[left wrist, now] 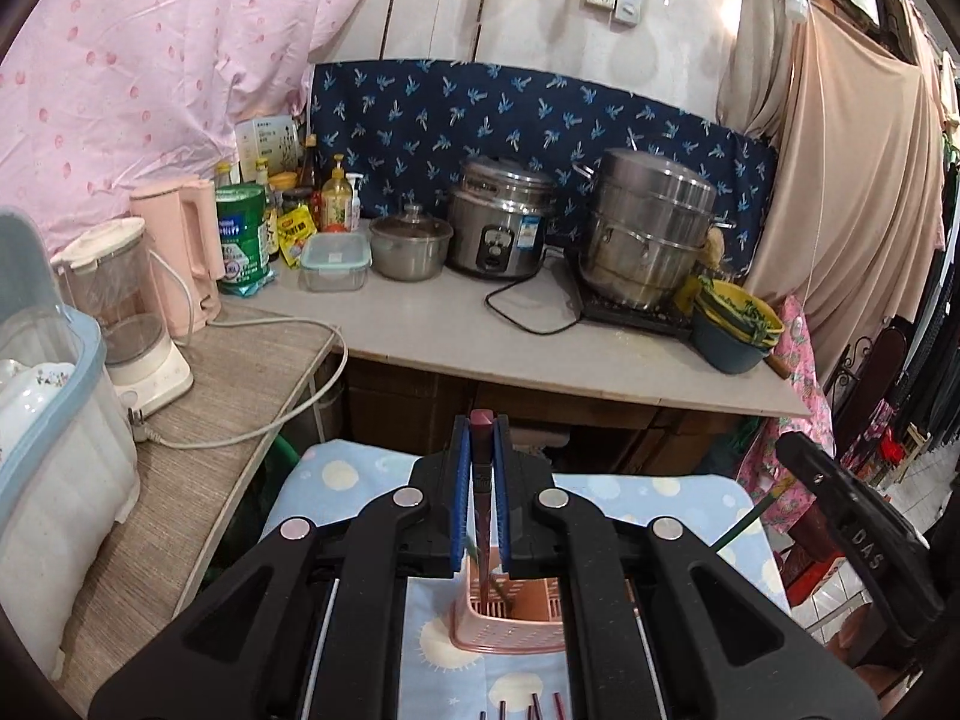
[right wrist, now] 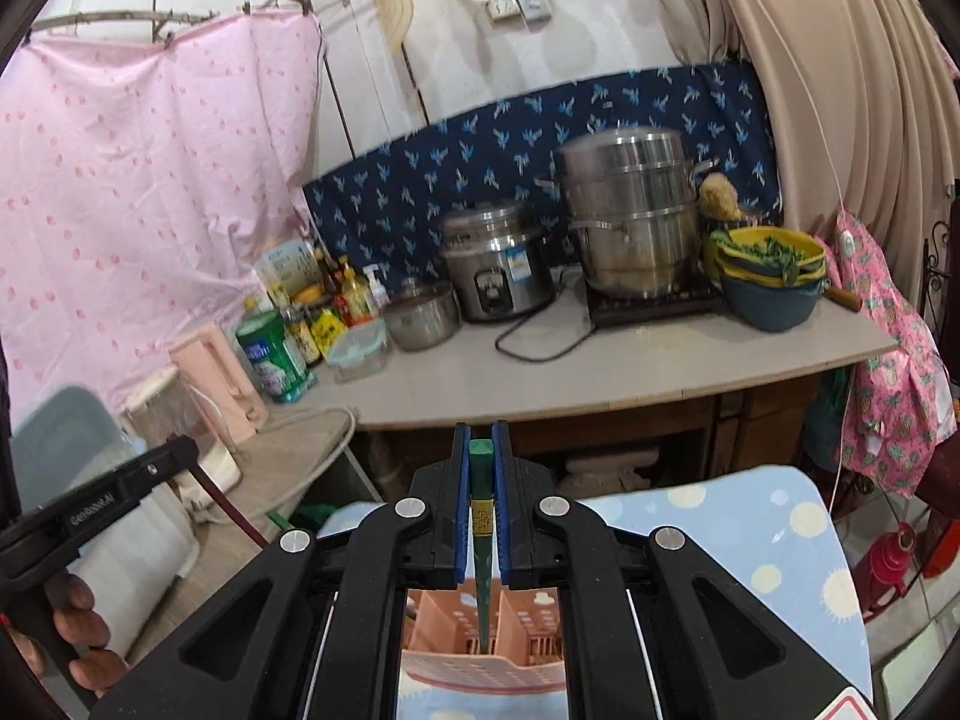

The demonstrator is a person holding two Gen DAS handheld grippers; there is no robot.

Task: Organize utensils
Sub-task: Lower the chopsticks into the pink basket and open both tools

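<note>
Black linkage arms of each tool fill the near foreground of both wrist views. Beyond them lies the blue patterned cloth (left wrist: 708, 498) covering the small near table, and on it stands the pink slotted basket (left wrist: 510, 618), which looks to be where the utensils go. Its divided compartments open upward, seen clearly in the right wrist view (right wrist: 480, 654).

Left gripper (left wrist: 481, 468) is pressed together on a dark red chopstick (left wrist: 482, 420), blunt end pointing far, tip slanting down into the basket. Right gripper (right wrist: 480, 480) pinches a green chopstick (right wrist: 480, 516) the same way, its tip just above or inside a compartment; which one I cannot tell.

Both sticks are probably light, stiff and smooth, likely to swivel or slip if held at one point, so the upper thick part is the sound place to hold. More sticks (left wrist: 540, 705) lie on the cloth nearer than the basket.

Room is tight: the two tools sit close side by side, the basket walls are thin and could tip, and the cloth ends near on the right. The far counter (left wrist: 456, 324) is well apart.
</note>
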